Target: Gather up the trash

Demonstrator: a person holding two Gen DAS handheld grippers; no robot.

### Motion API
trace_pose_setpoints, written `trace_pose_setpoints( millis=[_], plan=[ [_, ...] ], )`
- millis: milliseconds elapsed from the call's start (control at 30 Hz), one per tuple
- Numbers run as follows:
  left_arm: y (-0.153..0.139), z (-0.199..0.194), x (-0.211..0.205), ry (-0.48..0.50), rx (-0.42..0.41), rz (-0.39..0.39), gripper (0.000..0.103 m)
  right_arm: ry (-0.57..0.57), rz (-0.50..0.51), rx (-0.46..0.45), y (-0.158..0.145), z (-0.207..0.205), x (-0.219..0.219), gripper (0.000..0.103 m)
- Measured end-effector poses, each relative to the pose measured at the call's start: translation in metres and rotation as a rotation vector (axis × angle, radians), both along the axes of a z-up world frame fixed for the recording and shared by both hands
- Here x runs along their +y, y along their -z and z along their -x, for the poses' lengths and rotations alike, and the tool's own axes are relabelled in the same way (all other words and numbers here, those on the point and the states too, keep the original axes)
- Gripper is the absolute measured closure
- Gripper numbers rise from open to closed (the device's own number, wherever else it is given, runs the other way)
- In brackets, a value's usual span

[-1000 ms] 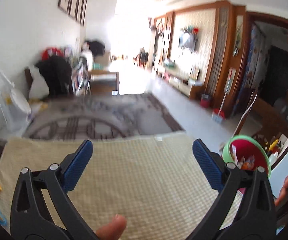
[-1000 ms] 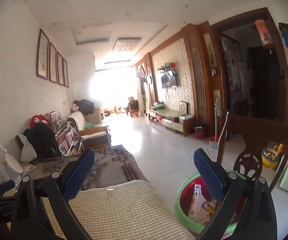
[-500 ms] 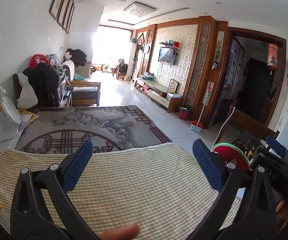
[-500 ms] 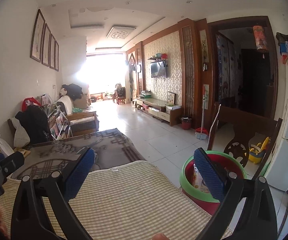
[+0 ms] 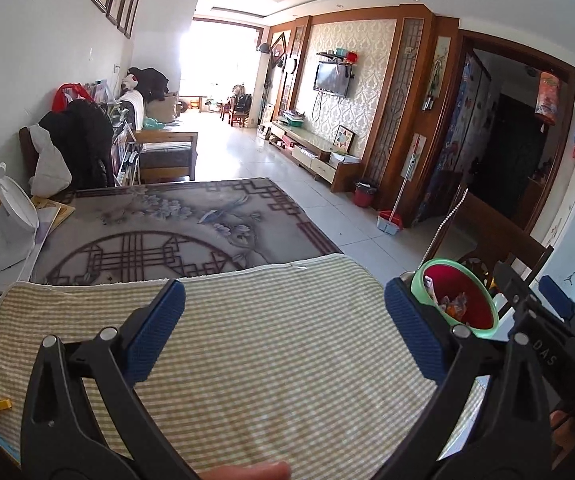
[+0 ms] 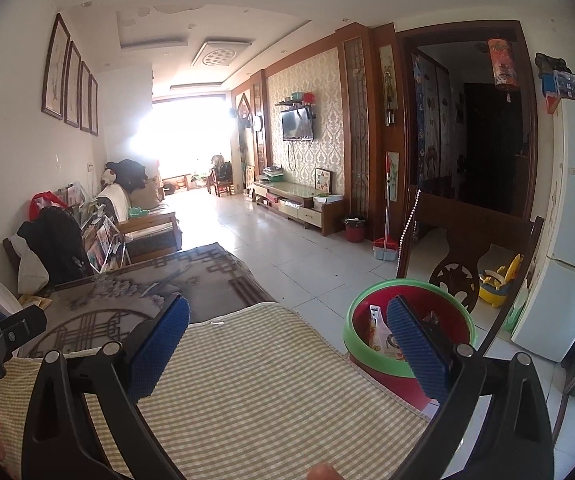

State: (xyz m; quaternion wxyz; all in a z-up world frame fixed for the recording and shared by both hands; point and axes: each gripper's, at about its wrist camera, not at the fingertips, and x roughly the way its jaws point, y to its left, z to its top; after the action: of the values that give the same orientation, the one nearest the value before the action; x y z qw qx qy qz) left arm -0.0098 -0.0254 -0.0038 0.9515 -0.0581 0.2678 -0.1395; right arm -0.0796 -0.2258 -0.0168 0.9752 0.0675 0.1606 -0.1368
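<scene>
Now both grippers wide open, empty; trash bin behind right gripper.

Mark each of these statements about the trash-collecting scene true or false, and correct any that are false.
1. Both hand-held grippers are open and hold nothing. True: the left hand-held gripper and the right hand-held gripper each have their jaws spread with nothing between them.
2. The red bin with the green rim is empty. False: wrappers lie inside it.
3. The bin stands on the checked cloth. False: it stands beside the cloth's right edge, off it.
4. Trash still lies on the checked cloth. False: no litter shows on it in either view.
5. A television hangs on the patterned wall. True.
</scene>
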Motion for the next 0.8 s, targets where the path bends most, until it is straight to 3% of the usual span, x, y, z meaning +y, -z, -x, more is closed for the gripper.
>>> trace_pose_setpoints(
  millis=[800],
  plan=[
    [0.000,-0.004,0.011,0.001,0.070,-0.019,0.005,-0.043,-0.009,0.057,-0.003,-0.003,0.014,0.007]
  ],
)
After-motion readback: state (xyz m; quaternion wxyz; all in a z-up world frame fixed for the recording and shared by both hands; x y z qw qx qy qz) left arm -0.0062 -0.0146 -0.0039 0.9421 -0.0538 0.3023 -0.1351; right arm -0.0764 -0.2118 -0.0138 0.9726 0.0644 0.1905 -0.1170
